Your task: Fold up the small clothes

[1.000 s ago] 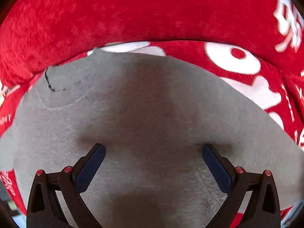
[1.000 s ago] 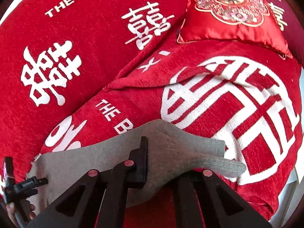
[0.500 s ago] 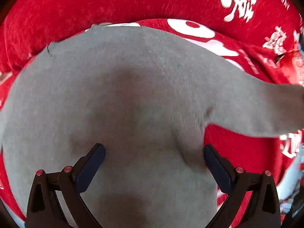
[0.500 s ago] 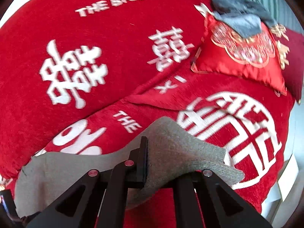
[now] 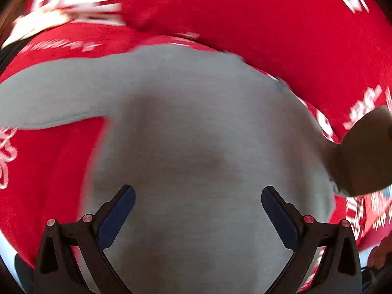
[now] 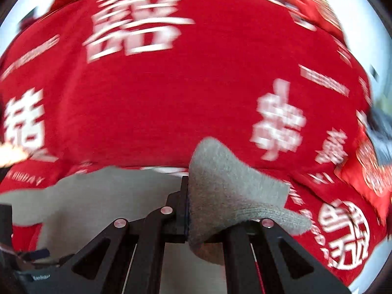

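Note:
A grey knitted garment (image 5: pixel 196 122) lies spread on a red blanket (image 5: pixel 269 24) printed with white characters. One sleeve stretches off to the left in the left wrist view. My left gripper (image 5: pixel 198 210) hovers over the garment's body, open, its blue pads (image 5: pixel 117 215) wide apart with nothing pinched. My right gripper (image 6: pixel 187 205) is shut on a ribbed edge of the same grey garment (image 6: pixel 227 183), which stands up and drapes over the right finger. Both views are blurred by motion.
The red blanket (image 6: pixel 171 98) covers the whole surface. A red embroidered cushion (image 6: pixel 374 171) with dark grey clothes (image 6: pixel 382 132) on it sits at the right. A dark blurred shape (image 5: pixel 365 152) hangs at the right of the left wrist view.
Both grippers have swept fast across the blanket. The right one rose and rolled with the grey edge still in it. The sleeve, at the right half a second ago, now lies at the left.

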